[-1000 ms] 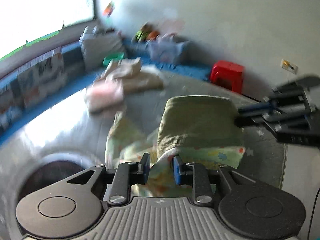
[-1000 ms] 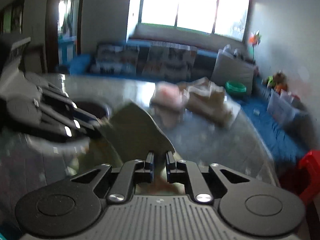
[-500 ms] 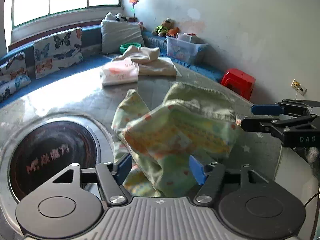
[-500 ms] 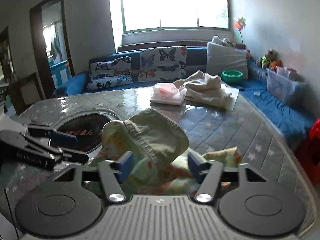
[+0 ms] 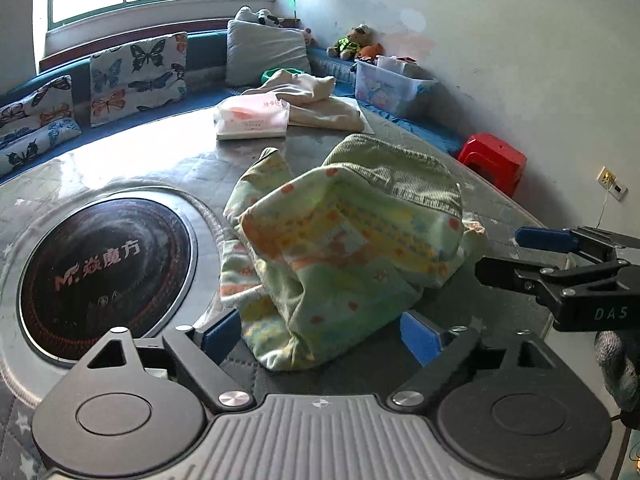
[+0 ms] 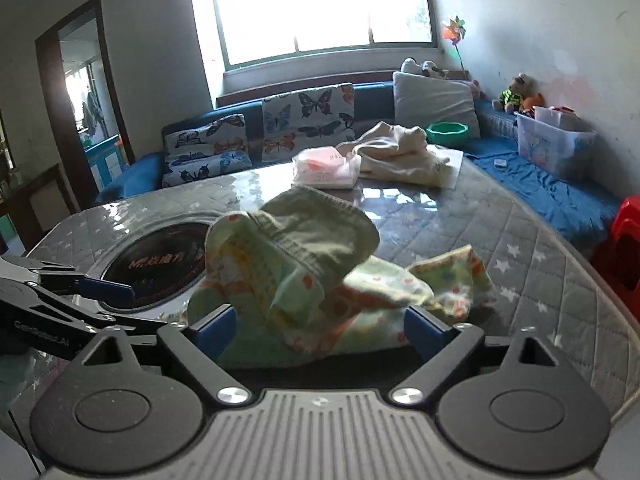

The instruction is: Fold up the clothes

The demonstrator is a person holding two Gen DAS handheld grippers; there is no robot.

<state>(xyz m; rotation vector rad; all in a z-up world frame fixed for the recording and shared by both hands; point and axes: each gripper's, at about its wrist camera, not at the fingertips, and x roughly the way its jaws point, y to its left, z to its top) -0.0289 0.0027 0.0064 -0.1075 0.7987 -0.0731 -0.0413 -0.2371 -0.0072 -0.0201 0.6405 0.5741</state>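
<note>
A small green garment with an orange and yellow print and an olive ribbed waistband [image 5: 344, 236] lies crumpled on the grey quilted table [image 5: 168, 168]. It also shows in the right wrist view [image 6: 304, 264]. My left gripper [image 5: 320, 338] is open, its blue pads either side of the garment's near edge, holding nothing. My right gripper [image 6: 320, 330] is open too, pads apart at the garment's near edge. The right gripper shows at the right of the left wrist view [image 5: 560, 264].
A round black hob [image 5: 104, 264] is set into the table left of the garment. A pink packet [image 5: 254, 118] and a cream cloth pile [image 5: 316, 100] lie at the far side. A red stool [image 5: 494, 160] stands beyond the table's right edge. Blue couch with cushions behind.
Both grippers were shut on the garment and held it up a second ago. They have opened and let it drop onto the table, and now stand still.
</note>
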